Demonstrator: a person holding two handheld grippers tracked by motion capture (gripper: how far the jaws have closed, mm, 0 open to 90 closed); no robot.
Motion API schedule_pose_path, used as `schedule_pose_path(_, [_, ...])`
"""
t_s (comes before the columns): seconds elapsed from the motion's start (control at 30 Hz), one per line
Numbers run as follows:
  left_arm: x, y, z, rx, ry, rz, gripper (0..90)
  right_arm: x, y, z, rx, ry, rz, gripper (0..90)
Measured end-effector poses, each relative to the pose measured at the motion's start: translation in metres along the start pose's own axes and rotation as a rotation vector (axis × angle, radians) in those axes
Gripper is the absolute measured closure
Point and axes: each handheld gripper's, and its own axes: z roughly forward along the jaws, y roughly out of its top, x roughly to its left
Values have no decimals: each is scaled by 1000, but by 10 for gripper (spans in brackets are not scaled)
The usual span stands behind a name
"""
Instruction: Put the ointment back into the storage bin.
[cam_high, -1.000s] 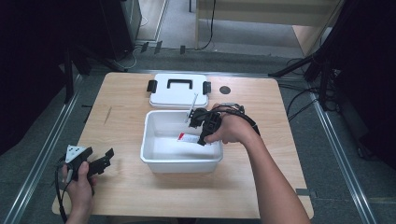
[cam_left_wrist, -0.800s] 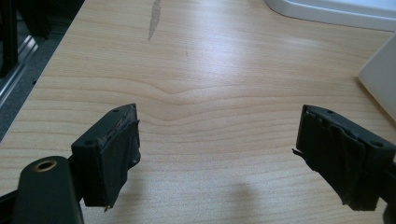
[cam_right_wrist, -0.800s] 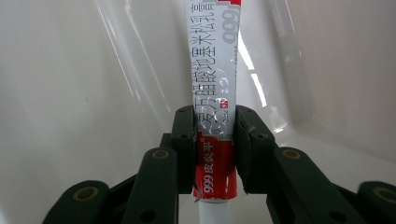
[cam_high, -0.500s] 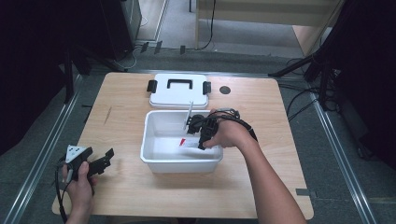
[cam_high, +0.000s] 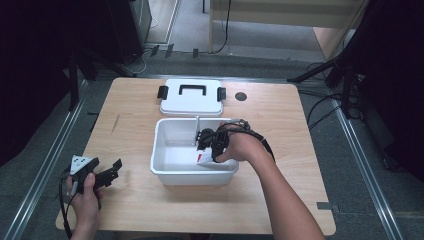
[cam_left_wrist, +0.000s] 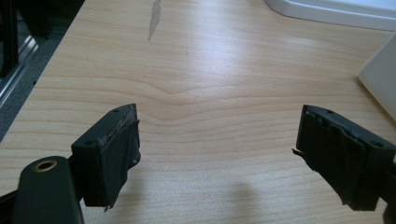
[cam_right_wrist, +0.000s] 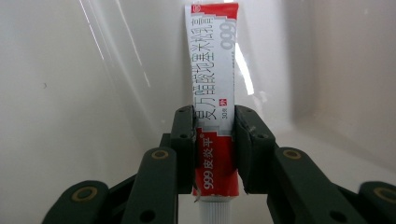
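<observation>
Inside the glossy white plastic tub (cam_high: 165, 150), our right gripper (cam_right_wrist: 215, 140) pinches a flat red-and-white tube (cam_right_wrist: 215, 84); its ribbed cap shows in the right gripper view. Near left, our left gripper (cam_left_wrist: 219, 154) hangs spread over grained wooden table (cam_left_wrist: 196, 79).

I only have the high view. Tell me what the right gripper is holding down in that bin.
Observer: The right gripper is shut on a red-and-white tube, shown in the right gripper view.
Operator: Say which end points at the camera.
Observer: The ribbed white cap end, below the jaws.
Operator: Report the left gripper.
Observer: The left gripper is open over bare table, nothing between its jaws.
</observation>
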Motion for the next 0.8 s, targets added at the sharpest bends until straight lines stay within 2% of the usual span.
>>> schedule_pose_path(0.43, [0,0,0,0,0,0,143,0,-1,0,-5,14,10,712])
schedule_pose_path(0.5, [0,0,0,-1,0,0,143,0,-1,-1,-5,14,10,756])
schedule_pose_path(0.63, [0,0,0,0,0,1,143,0,-2,-3,-15,17,7,776])
schedule_pose_path(0.73, [0,0,0,1,-1,4,143,0,-3,-4,-27,19,9,736])
schedule_pose_path(0.8, [0,0,0,0,-1,4,142,-1,-4,-7,-43,27,22,680])
